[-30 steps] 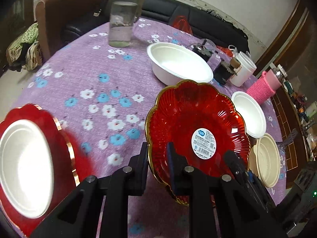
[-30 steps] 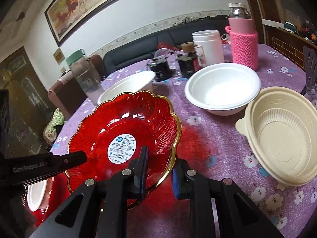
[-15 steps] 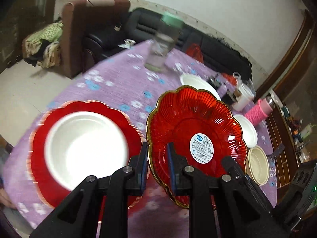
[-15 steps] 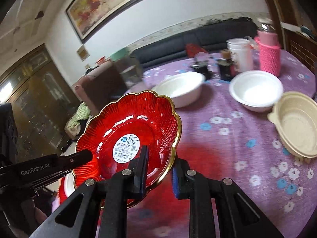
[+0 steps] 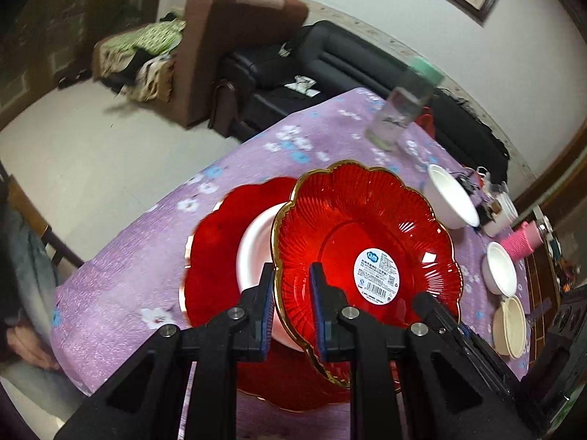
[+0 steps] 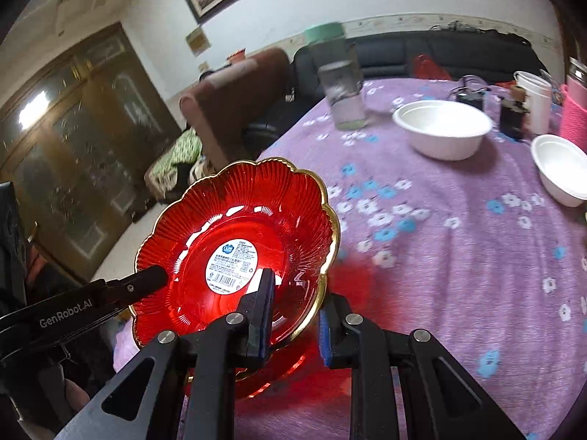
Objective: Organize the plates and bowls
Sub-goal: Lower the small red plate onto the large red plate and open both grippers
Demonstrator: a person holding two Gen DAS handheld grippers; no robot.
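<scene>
A red glass plate (image 5: 367, 242) with a gold scalloped rim and a white label is held in the air by both grippers. My left gripper (image 5: 291, 286) is shut on its left rim. My right gripper (image 6: 295, 293) is shut on its right rim (image 6: 323, 256). Below it on the purple flowered tablecloth (image 5: 154, 264) lies a second red plate (image 5: 216, 256) with a white bowl (image 5: 253, 253) in it, partly hidden by the held plate. More white bowls (image 6: 442, 128) (image 6: 561, 167) and a cream bowl (image 5: 511, 326) sit further right.
A tall glass jar with a green lid (image 6: 339, 84) stands at the table's far side. Dark jars (image 6: 511, 115), a white cup (image 6: 533, 99) and a pink-sleeved bottle (image 5: 522, 244) stand at the far right. Sofas (image 5: 234, 36) lie beyond the table edge.
Both grippers have carried the held red plate left, from over the table's middle to above the red plate with the white bowl. Their grip is unchanged.
</scene>
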